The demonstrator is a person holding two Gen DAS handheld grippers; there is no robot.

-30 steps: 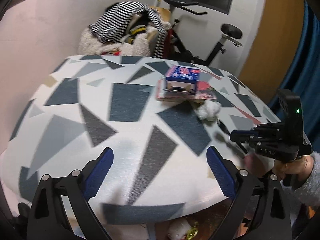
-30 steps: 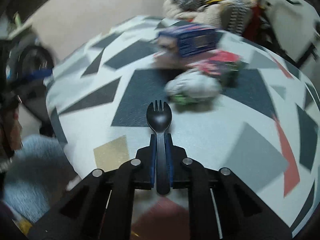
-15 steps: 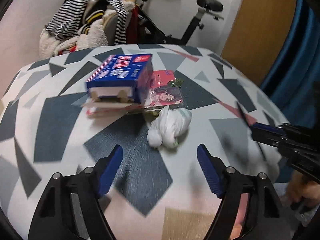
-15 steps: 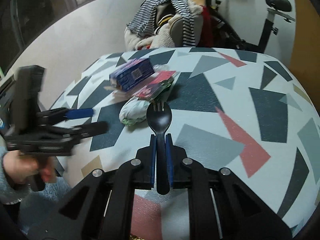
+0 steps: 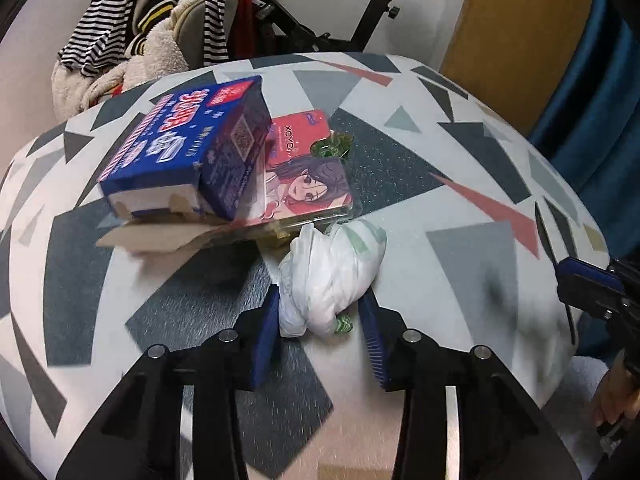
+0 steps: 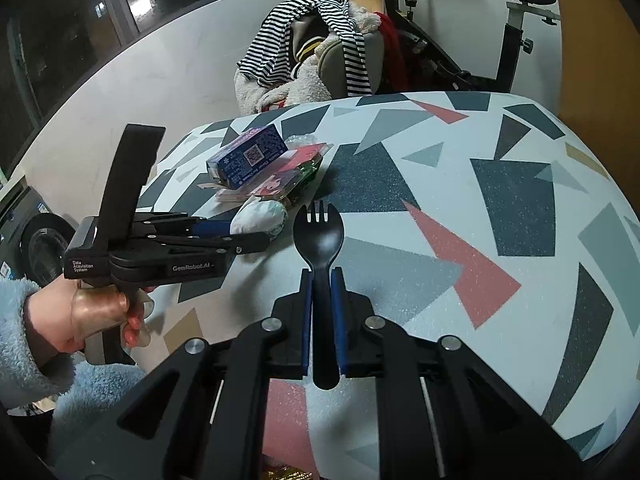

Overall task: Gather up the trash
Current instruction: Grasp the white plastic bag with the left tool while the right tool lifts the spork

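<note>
Since a second ago the left gripper (image 5: pixel 320 320) has slid over the table (image 5: pixel 460 200) to the white wad (image 5: pixel 332 276), and its jaws have just been closing with the wad between them. Now the left blue pad touches the wad; if the right pad touches it too, I cannot tell. Just behind the wad lie a blue box (image 5: pixel 188 152) and a pink card pack (image 5: pixel 308 176), the box on top of the pack. To the right of the wad, the right gripper (image 6: pixel 321 280) is closed tight on a black spork (image 6: pixel 319 236), held above the table
</note>
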